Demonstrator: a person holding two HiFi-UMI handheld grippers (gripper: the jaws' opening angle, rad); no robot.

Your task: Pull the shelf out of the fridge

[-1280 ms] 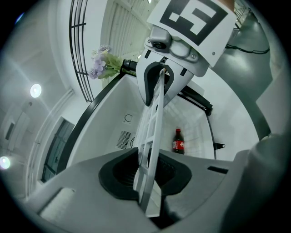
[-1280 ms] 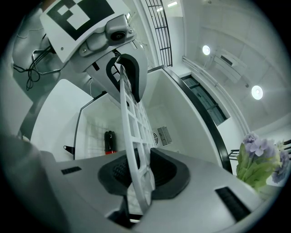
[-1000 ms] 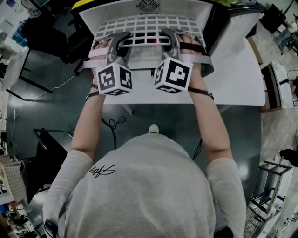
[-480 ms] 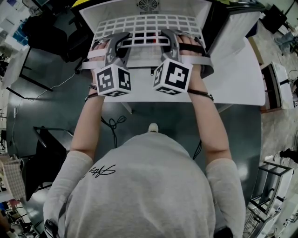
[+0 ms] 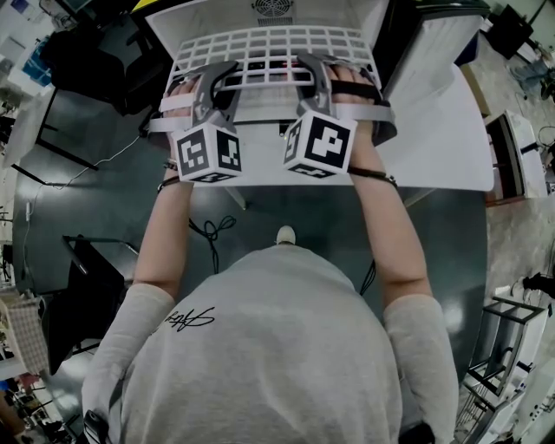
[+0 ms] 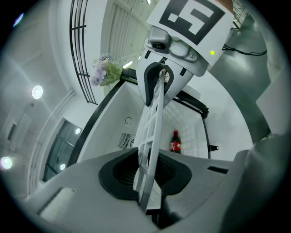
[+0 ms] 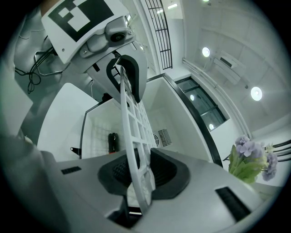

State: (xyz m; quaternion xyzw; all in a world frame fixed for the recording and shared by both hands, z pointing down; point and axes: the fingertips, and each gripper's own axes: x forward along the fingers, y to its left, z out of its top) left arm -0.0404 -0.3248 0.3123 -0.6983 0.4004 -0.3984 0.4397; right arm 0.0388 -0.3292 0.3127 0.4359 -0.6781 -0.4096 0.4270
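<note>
The white grid shelf [image 5: 270, 50] lies level in the open white fridge [image 5: 173, 19], its front edge toward me. My left gripper [image 5: 211, 85] is shut on that front edge at the left, and my right gripper [image 5: 317, 80] is shut on it at the right. In the left gripper view the shelf [image 6: 152, 123] runs edge-on between the pads of the left gripper [image 6: 146, 172] to the right gripper [image 6: 157, 75]. The right gripper view shows the same shelf [image 7: 134, 132] pinched in the right gripper [image 7: 138, 176], with the left gripper [image 7: 123, 68] at its far end.
A cola bottle [image 6: 175, 142] [image 7: 112, 142] stands on the fridge floor under the shelf. The fridge door [image 5: 438, 48] hangs open at the right. The fridge sits on a white table [image 5: 434, 147]. Purple flowers [image 7: 251, 157] stand beside it. Cables [image 5: 212, 230] lie on the floor.
</note>
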